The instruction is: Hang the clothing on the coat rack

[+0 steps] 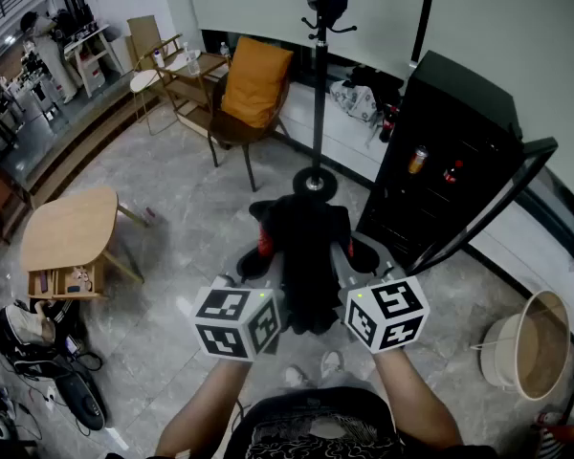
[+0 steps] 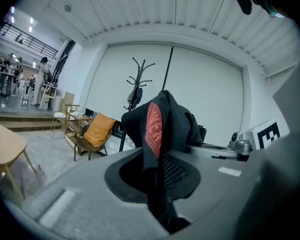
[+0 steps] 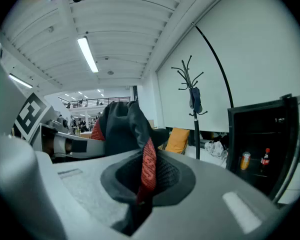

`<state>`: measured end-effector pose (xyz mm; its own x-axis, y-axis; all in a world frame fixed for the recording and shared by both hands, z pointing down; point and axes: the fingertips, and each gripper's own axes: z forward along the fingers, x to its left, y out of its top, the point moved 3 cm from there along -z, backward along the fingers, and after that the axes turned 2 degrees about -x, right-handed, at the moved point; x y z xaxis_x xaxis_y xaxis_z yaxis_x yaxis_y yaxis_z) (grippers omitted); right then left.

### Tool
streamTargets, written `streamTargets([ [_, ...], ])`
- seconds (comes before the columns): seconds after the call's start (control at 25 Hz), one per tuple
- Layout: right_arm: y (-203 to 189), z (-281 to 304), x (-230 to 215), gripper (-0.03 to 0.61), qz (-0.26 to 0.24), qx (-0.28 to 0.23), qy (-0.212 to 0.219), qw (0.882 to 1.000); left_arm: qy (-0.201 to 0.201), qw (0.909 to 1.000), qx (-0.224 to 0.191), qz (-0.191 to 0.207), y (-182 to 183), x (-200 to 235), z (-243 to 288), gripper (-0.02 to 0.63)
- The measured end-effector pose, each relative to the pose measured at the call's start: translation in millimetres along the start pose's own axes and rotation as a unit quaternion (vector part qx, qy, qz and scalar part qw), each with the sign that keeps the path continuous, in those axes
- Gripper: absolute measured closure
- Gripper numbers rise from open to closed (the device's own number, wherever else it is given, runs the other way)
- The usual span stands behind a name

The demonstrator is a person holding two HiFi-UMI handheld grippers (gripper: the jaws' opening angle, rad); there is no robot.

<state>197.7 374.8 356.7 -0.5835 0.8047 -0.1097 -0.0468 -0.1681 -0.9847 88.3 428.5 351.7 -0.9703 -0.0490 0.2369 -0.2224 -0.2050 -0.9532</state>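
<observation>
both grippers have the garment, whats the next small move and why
Likely raise the garment toward the hooks of the rack: the left gripper and right gripper are both shut on it, and the rack stands ahead, apart from it.

Honestly no readable text anywhere; labels on the drink cans (image 1: 417,159) in the black fridge (image 1: 464,98) are too small.
</observation>
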Motion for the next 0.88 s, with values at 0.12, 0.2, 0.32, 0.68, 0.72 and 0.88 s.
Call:
streamTargets([
  [0.12, 2, 4, 4, 0.557, 0.0, -0.001, -0.001, 1.0, 0.0, 1.0, 0.001, 0.004, 2, 4, -1, 0.578],
  [0.2, 2, 6, 8, 0.557, -0.001, -0.002, -0.001, 1.0, 0.001, 1.0, 0.0, 0.005, 3, 7, -2, 0.578],
  [0.32, 7, 10, 8, 0.557, -0.006, -0.003, -0.001, 1.0, 0.002, 1.0, -0.002, 0.009, 8, 10, 1, 0.578],
  [0.68, 8, 39, -31, 0.557, -0.005, -0.004, 0.003, 1.0, 0.006, 0.9998, 0.003, 0.02, 11, 13, 46, 0.578],
  [0.72, 9, 44, -38, 0.557, -0.006, -0.004, 0.005, 1.0, 0.009, 0.9997, 0.003, 0.023, 12, 13, 54, 0.578],
  [0.88, 8, 63, -67, 0.557, -0.003, 0.001, 0.016, 1.0, 0.023, 0.9992, 0.008, 0.033, 12, 10, 89, 0.578],
])
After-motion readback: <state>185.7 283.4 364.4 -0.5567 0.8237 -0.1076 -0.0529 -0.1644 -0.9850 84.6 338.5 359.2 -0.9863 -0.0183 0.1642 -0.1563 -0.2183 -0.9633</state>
